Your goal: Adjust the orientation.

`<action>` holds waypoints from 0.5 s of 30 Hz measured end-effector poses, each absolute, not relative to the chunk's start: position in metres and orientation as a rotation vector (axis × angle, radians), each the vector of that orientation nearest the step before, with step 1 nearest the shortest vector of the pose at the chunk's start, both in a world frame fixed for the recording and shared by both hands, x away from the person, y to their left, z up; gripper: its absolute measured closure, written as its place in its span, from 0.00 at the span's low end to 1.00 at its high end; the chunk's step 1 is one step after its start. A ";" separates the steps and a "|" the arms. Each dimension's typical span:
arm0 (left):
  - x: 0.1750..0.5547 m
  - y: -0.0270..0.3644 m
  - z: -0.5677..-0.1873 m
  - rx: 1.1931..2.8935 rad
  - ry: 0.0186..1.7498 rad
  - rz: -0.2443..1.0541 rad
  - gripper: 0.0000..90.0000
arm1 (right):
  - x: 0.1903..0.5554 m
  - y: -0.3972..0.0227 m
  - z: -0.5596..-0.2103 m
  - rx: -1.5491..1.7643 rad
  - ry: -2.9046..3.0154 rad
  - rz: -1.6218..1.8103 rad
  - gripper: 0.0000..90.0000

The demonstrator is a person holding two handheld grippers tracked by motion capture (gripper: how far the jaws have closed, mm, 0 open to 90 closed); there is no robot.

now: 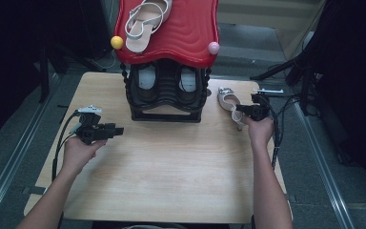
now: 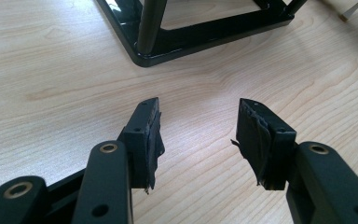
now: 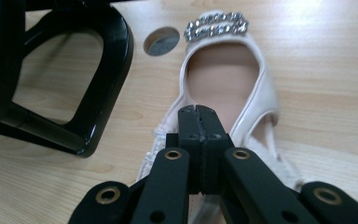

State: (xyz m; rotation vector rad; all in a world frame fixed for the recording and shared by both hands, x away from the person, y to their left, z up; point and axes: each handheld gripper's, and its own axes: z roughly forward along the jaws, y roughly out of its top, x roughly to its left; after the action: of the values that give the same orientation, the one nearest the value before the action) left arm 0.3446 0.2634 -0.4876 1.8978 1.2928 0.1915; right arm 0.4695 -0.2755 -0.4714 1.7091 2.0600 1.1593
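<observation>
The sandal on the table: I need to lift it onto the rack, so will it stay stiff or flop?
The sandal looks light, its sole probably fairly stiff. Its thin back strap would likely flop, so the shoe may dangle. The right tool is shut above its heel end.

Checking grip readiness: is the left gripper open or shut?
Open: the left gripper has its jaws wide apart over bare table.

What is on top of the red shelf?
One pale strappy sandal lies on the red shelf, toward its left side. The shelf's far end runs out of the high view, so anything there cannot be seen.
</observation>
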 end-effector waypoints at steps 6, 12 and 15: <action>0.345 0.263 -0.487 1.904 1.289 0.189 0.56 | 0.470 -0.278 -0.452 1.671 2.040 1.184 1.00; 0.345 0.262 -0.487 1.911 1.284 0.187 0.55 | 0.478 -0.270 -0.454 1.655 2.091 1.165 0.92; 0.345 0.262 -0.488 1.909 1.284 0.190 0.55 | 0.482 -0.265 -0.463 1.667 2.112 1.142 0.88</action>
State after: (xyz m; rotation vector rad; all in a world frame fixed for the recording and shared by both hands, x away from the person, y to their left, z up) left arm 0.3450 0.2621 -0.4877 1.9092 1.2839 0.1903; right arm 0.4823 -0.2650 -0.4626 1.6675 2.1115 1.1418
